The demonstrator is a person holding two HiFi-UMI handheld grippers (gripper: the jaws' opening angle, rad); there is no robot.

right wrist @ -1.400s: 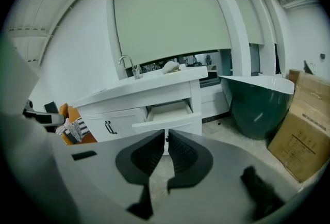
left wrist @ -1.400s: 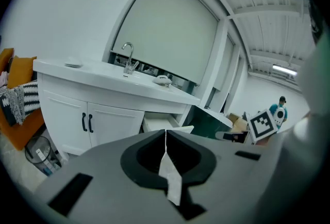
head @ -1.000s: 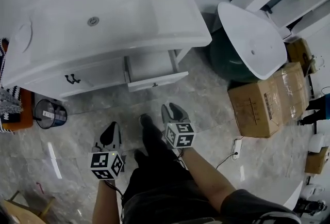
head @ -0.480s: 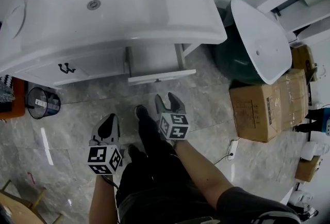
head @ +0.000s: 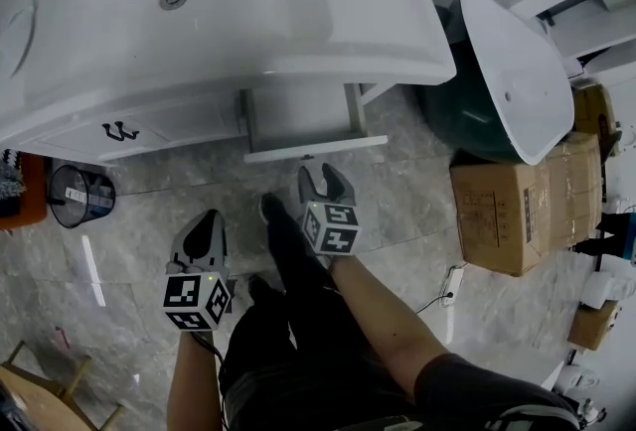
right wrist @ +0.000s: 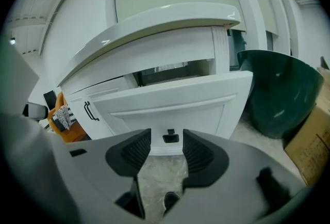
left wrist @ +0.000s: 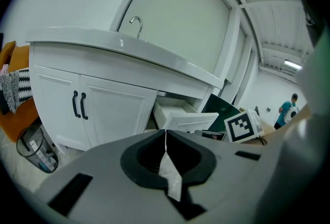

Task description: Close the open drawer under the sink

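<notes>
The white drawer stands pulled out under the right part of the sink vanity. In the right gripper view its front panel with a small black handle fills the middle. My right gripper hangs just in front of that panel, apart from it. It is open; its jaws have just swung wide and eased in a little, with nothing between them. My left gripper is lower left over the floor, shut and empty. From there the drawer shows to the right of the cabinet doors.
A black bin stands on the floor at the left by an orange item. Right of the vanity are a dark green tub, a white basin and cardboard boxes. The person's black shoes are between the grippers.
Both grippers have sunk and come closer to the vanity. The right gripper's jaws have gone from nearly closed to wide apart. The drawer has not moved.
</notes>
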